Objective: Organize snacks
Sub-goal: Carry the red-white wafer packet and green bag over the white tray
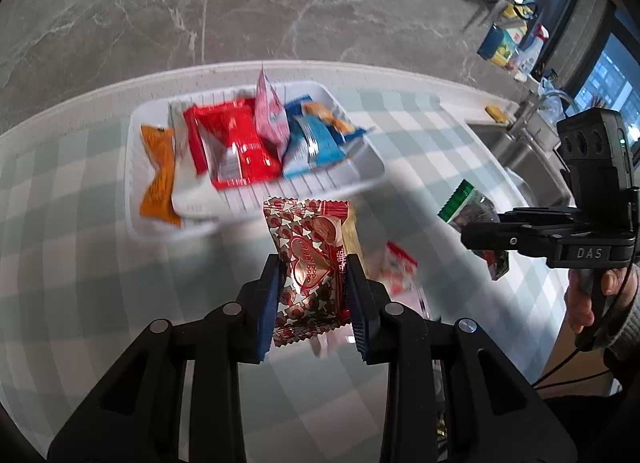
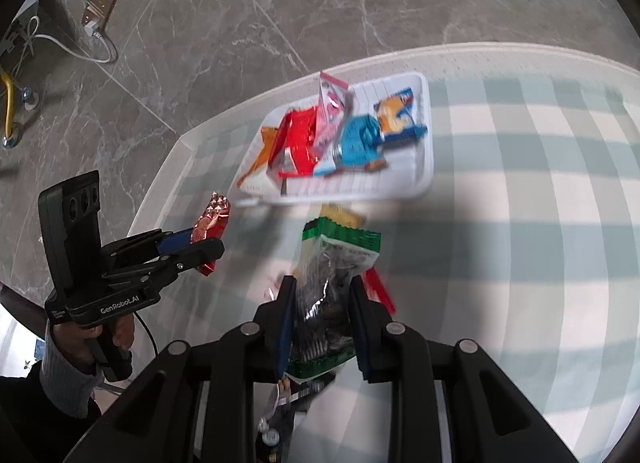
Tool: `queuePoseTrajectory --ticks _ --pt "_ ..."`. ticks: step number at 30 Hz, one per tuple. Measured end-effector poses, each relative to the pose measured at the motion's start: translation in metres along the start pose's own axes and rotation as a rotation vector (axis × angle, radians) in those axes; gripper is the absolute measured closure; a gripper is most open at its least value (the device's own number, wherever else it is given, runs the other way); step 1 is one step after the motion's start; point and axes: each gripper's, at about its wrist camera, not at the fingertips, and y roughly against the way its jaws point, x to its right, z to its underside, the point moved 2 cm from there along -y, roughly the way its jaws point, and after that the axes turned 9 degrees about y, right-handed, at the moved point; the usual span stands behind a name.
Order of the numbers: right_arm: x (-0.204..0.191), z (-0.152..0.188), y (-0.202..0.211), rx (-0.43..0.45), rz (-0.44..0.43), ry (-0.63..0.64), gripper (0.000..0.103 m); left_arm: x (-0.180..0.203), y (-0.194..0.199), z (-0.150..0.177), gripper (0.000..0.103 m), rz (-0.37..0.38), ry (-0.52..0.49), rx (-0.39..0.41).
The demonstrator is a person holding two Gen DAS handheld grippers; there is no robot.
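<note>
Clearly "GenRobot.AI" on left gripper (image 2: 202, 241) body.

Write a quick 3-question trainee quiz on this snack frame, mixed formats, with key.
1. True or false: the left gripper is empty.
2. The right gripper grips: A) an orange packet B) a clear packet with green ends C) a blue packet.
3. Fill in: the snacks already sorted lie in a white ____.

Key: 1. False, it is shut on a red star-patterned packet. 2. B. 3. tray.
</note>
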Motion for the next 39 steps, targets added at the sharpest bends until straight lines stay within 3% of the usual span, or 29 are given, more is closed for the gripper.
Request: queuePoseTrajectory --ticks 9,21,39 --pt "0.016 -0.054 -0.021 0.004 -0.005 0.005 0.075 -0.032 -0.011 -0.053 0.074 -0.019 0.041 0.034" --pt "0.046 -0.120 -0.054 0.013 0.008 -0.008 0.075 -0.082 -0.042 -0.099 0.074 -0.058 0.110 0.037" --pt "0.067 -0.167 -0.111 -0.030 0.024 0.005 0.075 -0.107 -0.075 -0.119 0.074 -0.111 0.149 0.026"
